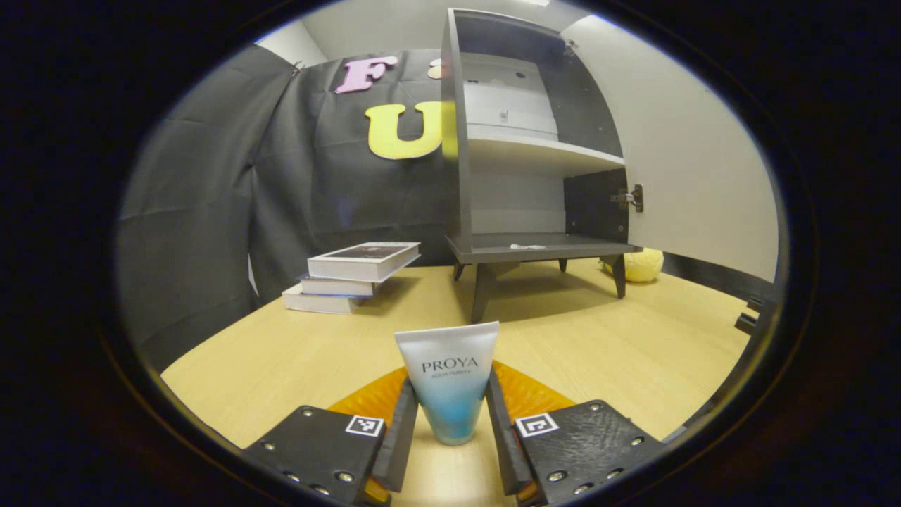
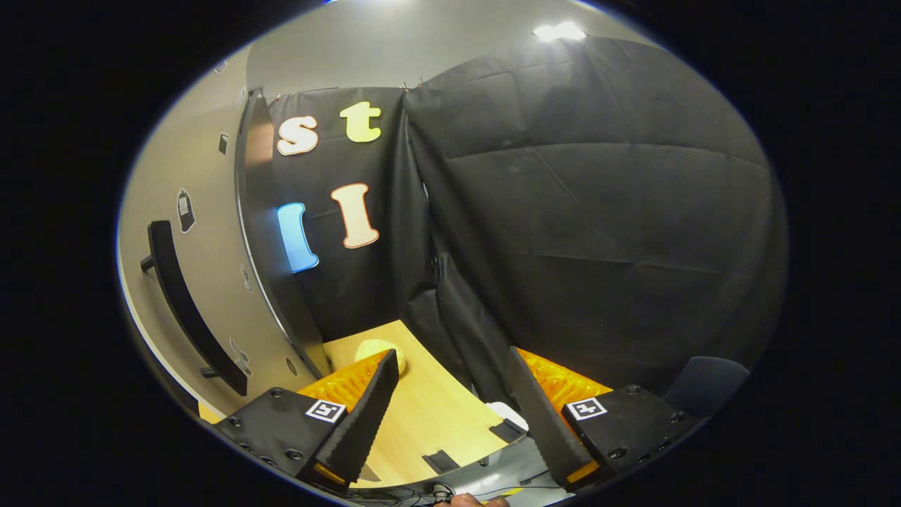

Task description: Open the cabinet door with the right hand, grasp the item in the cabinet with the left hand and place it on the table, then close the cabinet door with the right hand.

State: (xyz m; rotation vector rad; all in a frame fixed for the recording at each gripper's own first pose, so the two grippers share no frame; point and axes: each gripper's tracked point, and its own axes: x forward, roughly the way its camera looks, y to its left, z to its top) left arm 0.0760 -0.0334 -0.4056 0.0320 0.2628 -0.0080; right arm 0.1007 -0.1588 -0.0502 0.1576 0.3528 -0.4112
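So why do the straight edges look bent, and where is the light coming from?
Left gripper view: the fisheye lens bows the pale wooden table; the dark grey open cabinet casts a soft shadow beneath it, so light falls from above; the white-and-blue tube looks sharp. Right gripper view: the grey cabinet door curves, and a ceiling lamp glares.

books [image 1: 355, 276]: 3, stacked | tube [image 1: 448, 380]: 1 | cabinet [image 1: 524, 141]: 1, door [image 1: 697, 155] open | yellow plush [image 1: 637, 265]: 1
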